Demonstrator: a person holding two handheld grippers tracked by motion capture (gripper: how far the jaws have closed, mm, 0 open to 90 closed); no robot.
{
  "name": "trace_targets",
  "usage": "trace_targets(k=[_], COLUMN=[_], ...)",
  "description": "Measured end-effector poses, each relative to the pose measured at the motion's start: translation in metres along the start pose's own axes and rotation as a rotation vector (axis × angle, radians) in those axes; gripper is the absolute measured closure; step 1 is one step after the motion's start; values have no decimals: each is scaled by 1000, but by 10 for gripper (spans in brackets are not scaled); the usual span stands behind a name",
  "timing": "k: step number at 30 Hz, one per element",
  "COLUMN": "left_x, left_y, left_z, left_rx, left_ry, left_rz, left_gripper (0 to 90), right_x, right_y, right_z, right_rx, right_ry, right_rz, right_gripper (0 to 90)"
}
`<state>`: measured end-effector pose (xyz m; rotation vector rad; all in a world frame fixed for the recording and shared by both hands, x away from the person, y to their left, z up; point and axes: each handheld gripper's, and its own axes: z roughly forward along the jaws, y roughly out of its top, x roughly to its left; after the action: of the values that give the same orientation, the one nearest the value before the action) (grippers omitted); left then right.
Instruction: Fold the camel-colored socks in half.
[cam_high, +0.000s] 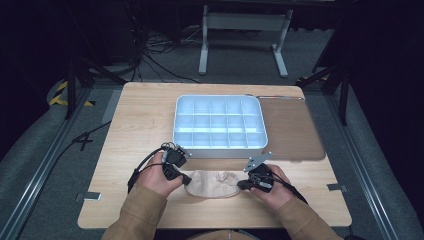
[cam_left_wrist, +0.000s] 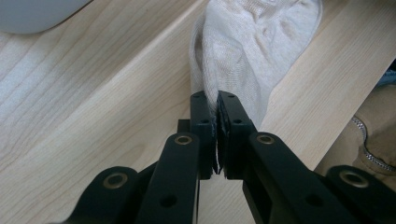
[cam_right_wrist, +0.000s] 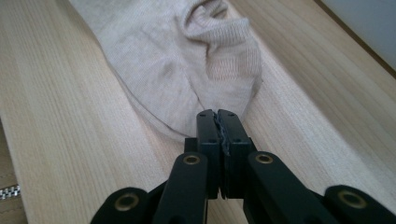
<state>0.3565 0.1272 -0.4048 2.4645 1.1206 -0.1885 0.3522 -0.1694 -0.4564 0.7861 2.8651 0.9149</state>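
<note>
A beige ankle sock (cam_high: 212, 183) lies on the wooden table (cam_high: 140, 130) near its front edge, between my two grippers. My left gripper (cam_high: 186, 179) is at the sock's left end. In the left gripper view its jaws are shut (cam_left_wrist: 216, 99) on a raised fold of the sock (cam_left_wrist: 252, 42). At the sock's right end my right gripper (cam_high: 242, 185) is also shut. In the right gripper view its tips (cam_right_wrist: 217, 115) pinch the sock's near edge, and the rest of the sock (cam_right_wrist: 168, 60) lies flat, its ribbed cuff at the far end.
A white tray (cam_high: 219, 147) with several empty compartments stands just behind the sock at the table's middle. A brown translucent sheet (cam_high: 292, 130) lies to the tray's right. The person's tan sleeves (cam_high: 137, 215) come in over the front edge.
</note>
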Motion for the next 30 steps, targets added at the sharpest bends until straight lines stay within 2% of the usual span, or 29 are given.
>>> trace_targets(k=[11,16,20,25,30], left_x=[-3,-5,-7,-12,-18], left_y=[2,5,7,11,19], left_z=[-4,-4,-5,-7,-6], left_rx=[-1,5,6,-10,-22], left_ry=[-3,-9,-16,-22,-31], left_rz=[18,28,35,47,77], left_gripper=[860,860,860,860,860], right_x=[2,3,3,4,4], right_y=[0,3,2,2,1], right_z=[3,-1,6,7,7], right_rx=[0,-74,-56,-55,-61], right_ry=[-15,-17,-20,-26,-23], right_rz=[-15,-13,-14,-25,-26], right_gripper=[893,894,896,898,898])
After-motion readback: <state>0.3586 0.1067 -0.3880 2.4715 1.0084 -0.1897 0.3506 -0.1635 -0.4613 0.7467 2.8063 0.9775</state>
